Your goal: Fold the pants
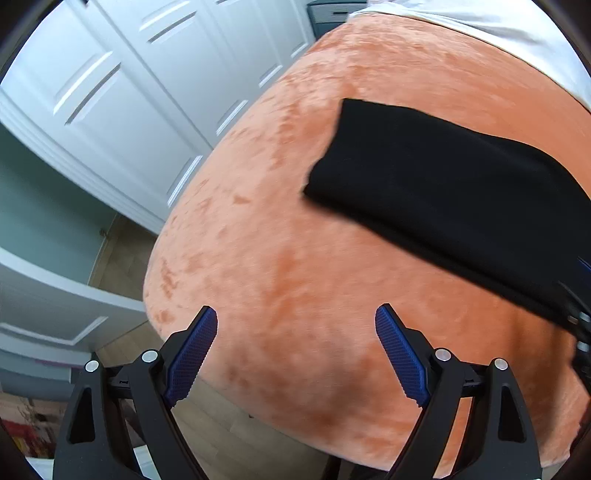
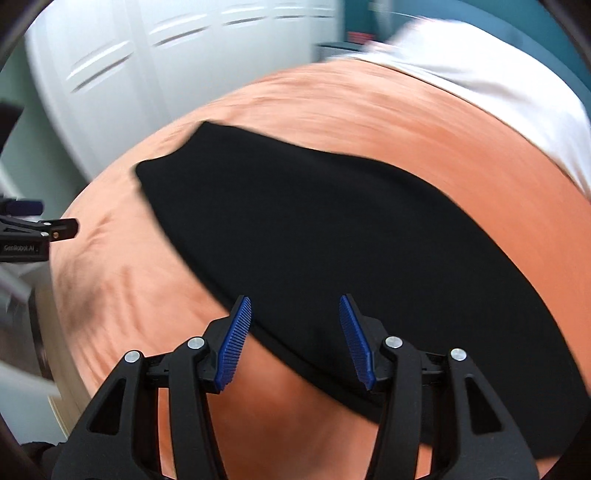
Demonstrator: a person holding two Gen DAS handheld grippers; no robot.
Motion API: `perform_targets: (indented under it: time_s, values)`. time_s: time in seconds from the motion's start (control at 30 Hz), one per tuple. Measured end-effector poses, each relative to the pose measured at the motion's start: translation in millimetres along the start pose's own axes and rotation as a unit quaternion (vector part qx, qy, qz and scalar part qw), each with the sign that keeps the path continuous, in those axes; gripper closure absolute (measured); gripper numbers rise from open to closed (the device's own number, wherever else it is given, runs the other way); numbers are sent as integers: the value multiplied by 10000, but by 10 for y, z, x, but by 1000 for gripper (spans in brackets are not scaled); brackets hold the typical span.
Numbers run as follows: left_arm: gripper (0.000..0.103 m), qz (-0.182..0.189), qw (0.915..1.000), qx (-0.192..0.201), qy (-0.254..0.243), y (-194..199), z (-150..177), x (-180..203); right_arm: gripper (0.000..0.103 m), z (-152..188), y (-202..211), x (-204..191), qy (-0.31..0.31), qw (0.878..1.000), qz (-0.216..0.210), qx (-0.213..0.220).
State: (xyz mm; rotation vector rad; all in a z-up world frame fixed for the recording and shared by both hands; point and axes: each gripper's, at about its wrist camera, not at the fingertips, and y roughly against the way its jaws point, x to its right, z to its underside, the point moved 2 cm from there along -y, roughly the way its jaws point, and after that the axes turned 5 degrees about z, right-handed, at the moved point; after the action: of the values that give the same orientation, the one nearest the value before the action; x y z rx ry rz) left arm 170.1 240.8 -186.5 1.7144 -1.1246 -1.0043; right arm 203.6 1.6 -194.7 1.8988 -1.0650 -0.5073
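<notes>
The black pants (image 1: 436, 184) lie folded into a long flat band on an orange plush bed cover (image 1: 280, 266). My left gripper (image 1: 295, 317) is open and empty, above bare cover to the left of the pants. In the right wrist view the pants (image 2: 332, 236) stretch from upper left to lower right. My right gripper (image 2: 295, 306) is open and empty, just above the near edge of the pants. The right wrist view is motion-blurred. The left gripper's body (image 2: 33, 232) shows at that view's left edge.
White panelled wardrobe doors (image 1: 122, 92) stand beyond the bed's left edge. Wooden floor (image 1: 122, 258) shows below the bed's edge. A white sheet (image 1: 517, 40) covers the far end of the bed. A dark cabinet (image 1: 332, 14) stands at the back.
</notes>
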Motion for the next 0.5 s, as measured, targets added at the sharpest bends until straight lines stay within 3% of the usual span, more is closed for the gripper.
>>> perform_targets:
  time_s: [0.3, 0.37, 0.43, 0.5]
  values:
    - [18, 183, 9997, -94, 100, -78, 154, -372, 55, -664, -832, -950, 777, 9960, -280, -349]
    - [18, 197, 9998, -81, 45, -88, 175, -399, 63, -735, -1011, -1080, 822, 9952, -299, -438]
    - [18, 181, 9998, -35, -41, -83, 182, -411, 83, -827, -1109, -1142, 727, 9954, -351, -506]
    - [18, 170, 9998, 21, -100, -64, 179, -408, 92, -946, -1100, -1171, 530, 9963, -453, -511]
